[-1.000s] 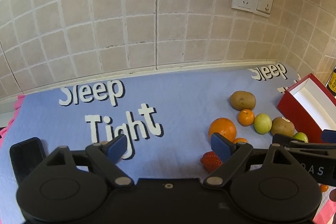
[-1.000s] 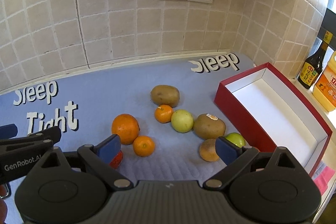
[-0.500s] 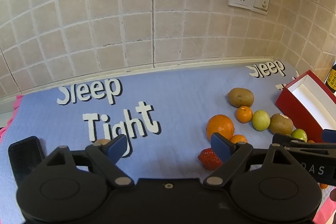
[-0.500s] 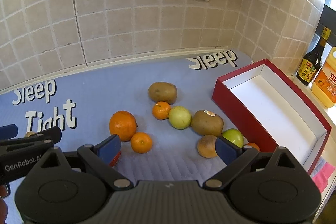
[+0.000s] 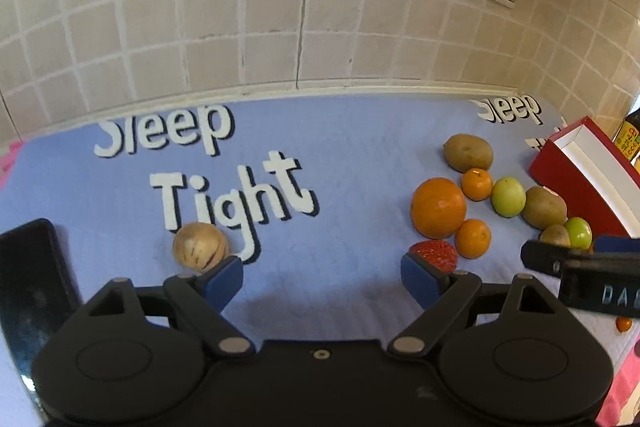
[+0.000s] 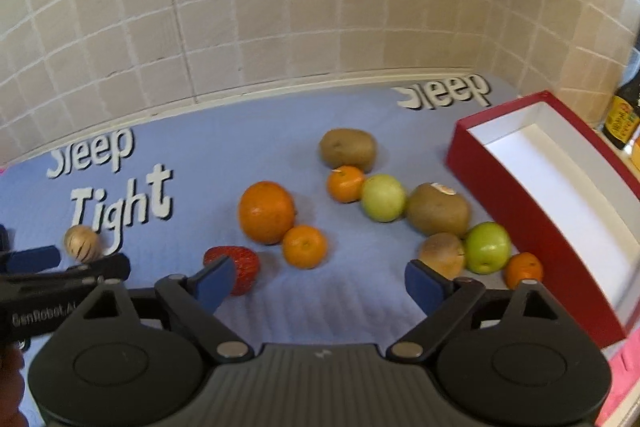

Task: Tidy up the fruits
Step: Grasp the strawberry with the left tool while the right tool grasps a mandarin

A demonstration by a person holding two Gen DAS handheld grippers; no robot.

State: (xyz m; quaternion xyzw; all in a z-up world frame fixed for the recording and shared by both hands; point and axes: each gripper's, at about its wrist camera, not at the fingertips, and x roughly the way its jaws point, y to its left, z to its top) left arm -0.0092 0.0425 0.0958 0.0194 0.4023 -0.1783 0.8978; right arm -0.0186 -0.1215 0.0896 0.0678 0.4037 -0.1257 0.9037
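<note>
Hovering over scattered fruit on a blue mat (image 6: 280,131) beside a red box (image 6: 516,207).
Left gripper (image 5: 322,277) jaws stand apart, empty; right gripper (image 6: 320,281) jaws are closing, nothing between them. A large orange (image 6: 266,211), strawberry (image 6: 240,265) and green apple (image 6: 487,247) lie mid-frame; box at right.

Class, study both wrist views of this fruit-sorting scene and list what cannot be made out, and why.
- Strawberry: right wrist view, near side hidden behind the right gripper finger; its jaws are closing, nothing between them.
- Sauce bottle: right wrist view, cut off by the frame edge, label blurred.
- Dark flat object: left wrist view, cut by the edge, identity unclear.
- Small orange fruit: left wrist view, mostly hidden under the other gripper.
</note>
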